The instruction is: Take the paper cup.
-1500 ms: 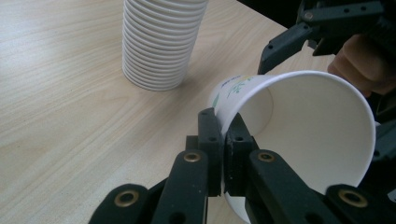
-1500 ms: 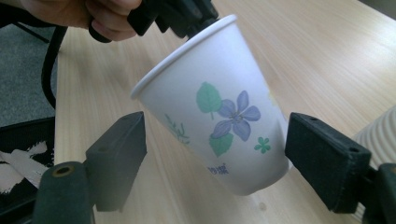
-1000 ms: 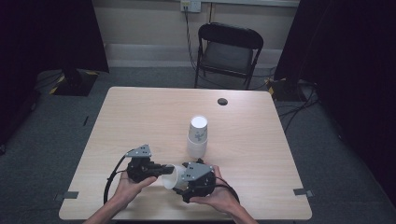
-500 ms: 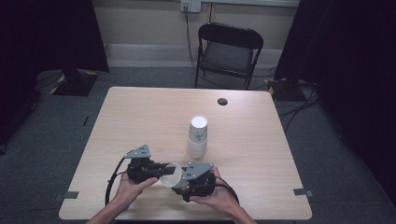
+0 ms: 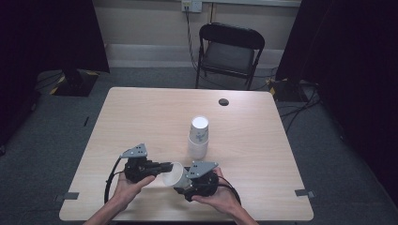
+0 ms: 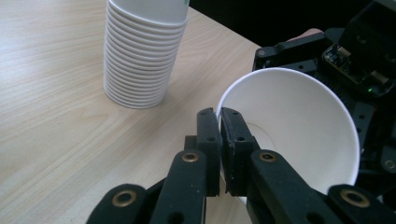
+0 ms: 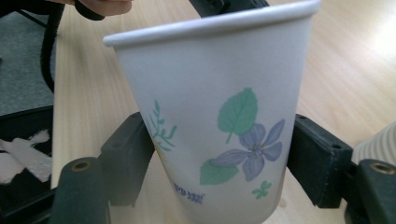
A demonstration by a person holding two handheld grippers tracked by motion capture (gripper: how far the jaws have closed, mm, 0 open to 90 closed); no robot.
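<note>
A white paper cup (image 5: 172, 173) with a blue flower print is held just above the table between both grippers, near the front edge. My left gripper (image 5: 165, 167) is shut on its rim; in the left gripper view the jaws (image 6: 219, 116) pinch the edge of the cup (image 6: 299, 126), whose open mouth faces the camera. My right gripper (image 5: 182, 183) holds the cup's body, with one jaw pressed on each side of the cup (image 7: 219, 107) around its lower half (image 7: 219, 154). A tall stack of paper cups (image 5: 198, 138) stands upside down at the table's middle.
The stack (image 6: 142, 51) stands close behind the held cup, and its ribbed edge (image 7: 378, 140) is just beside my right jaw. The wooden table (image 5: 141, 117) carries a small black round disc (image 5: 224, 101) at the back. A folding chair (image 5: 230, 51) stands behind the table.
The right gripper has slipped slightly toward the near edge. The cup stays held between both grippers at about the same spot.
</note>
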